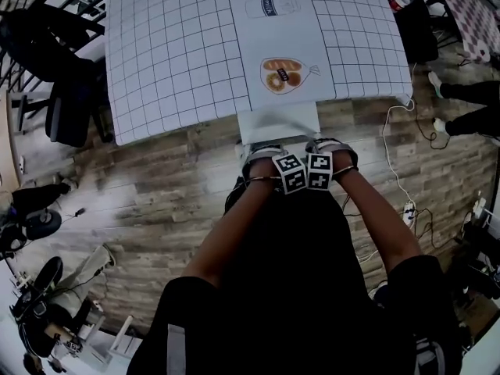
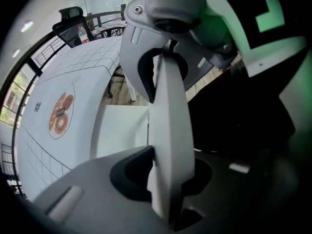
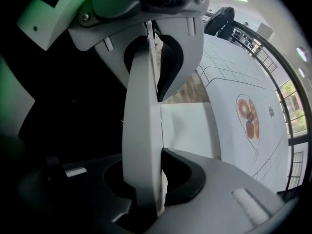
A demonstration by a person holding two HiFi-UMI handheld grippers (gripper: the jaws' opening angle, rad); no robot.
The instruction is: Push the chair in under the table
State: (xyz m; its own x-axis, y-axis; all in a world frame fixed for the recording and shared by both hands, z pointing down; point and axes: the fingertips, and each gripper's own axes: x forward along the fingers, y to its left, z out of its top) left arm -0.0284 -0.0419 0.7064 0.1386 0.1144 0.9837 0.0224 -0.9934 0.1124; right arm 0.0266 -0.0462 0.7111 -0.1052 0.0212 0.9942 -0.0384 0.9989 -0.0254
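White chair (image 1: 279,122) stands with its seat partly under the counter (image 1: 172,61) in the head view. In the left gripper view the left tongs (image 2: 165,130) clamp its thin backrest. In the right gripper view the right tongs (image 3: 144,126) clamp it too. It seems stiff and light, so hold the top edge.

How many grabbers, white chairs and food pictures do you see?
grippers: 2 (left gripper, right gripper)
white chair: 1
food pictures: 2 (milk bottle, bag of bread)
Total: 5
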